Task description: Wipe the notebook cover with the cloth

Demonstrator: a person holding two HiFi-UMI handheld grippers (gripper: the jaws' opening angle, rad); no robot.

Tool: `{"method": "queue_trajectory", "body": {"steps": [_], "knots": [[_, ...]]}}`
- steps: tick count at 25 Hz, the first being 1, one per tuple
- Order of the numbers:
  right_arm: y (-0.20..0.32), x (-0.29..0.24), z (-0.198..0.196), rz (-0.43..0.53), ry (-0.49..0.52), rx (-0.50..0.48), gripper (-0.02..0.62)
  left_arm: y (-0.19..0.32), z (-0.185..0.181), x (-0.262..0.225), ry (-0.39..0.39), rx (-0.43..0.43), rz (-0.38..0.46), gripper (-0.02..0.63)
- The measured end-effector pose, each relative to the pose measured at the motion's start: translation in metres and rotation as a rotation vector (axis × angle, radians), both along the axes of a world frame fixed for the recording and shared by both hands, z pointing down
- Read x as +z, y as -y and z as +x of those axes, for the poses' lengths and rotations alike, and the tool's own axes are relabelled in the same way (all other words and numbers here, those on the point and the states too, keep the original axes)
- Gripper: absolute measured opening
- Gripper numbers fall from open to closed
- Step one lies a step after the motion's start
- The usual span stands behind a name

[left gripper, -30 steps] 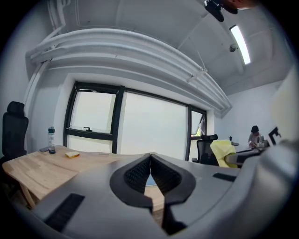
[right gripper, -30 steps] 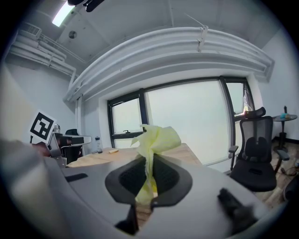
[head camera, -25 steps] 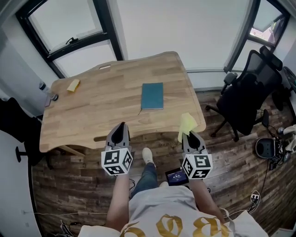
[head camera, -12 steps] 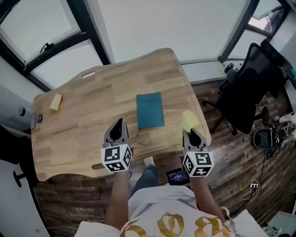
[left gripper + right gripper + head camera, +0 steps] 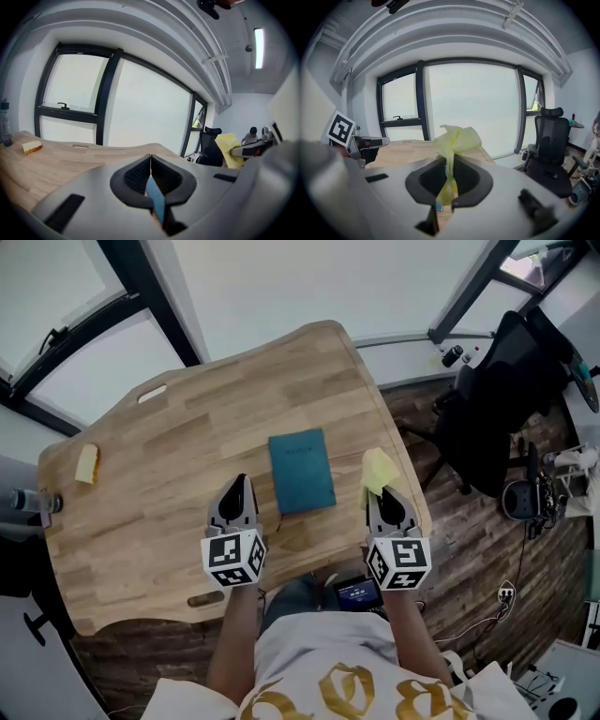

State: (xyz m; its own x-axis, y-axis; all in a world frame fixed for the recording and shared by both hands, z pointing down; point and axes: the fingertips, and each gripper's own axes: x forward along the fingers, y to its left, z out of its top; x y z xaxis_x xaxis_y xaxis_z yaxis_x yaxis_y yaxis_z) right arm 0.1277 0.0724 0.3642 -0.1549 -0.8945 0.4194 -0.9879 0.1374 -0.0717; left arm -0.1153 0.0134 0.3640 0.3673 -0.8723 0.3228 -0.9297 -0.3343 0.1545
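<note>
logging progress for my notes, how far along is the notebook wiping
Done: yellow cloth is clamped in the right gripper. In hand: both grippers flank the teal notebook, left gripper shut and empty. Left: all wiping; cloth sits clear of the cover.

We're looking down on a pale wooden worktop, and over at its far left corner sits a small yellow sponge, with a clear bottle just beside it at that same end. Off to the right, a black office chair stands on the dark plank floor, dark-framed windows run behind the worktop, and a small lit screen shows just past its near edge.
</note>
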Motion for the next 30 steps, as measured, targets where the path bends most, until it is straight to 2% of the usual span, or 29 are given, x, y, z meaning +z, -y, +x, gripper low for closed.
{"method": "queue_trajectory", "body": {"steps": [10,19,30], "knots": [[0.008,0.012,0.005,-0.027,0.001,0.021,0.037,0.015,0.006,0.019,-0.003,0.026,-0.056,0.014],[0.026,0.018,-0.006,-0.037,0.015,-0.043,0.037,0.023,0.004,0.029,0.016,0.018,-0.085,0.014],[0.049,0.043,-0.014,-0.099,0.015,-0.107,0.037,0.033,0.014,0.077,0.007,0.04,-0.22,0.015]]}}
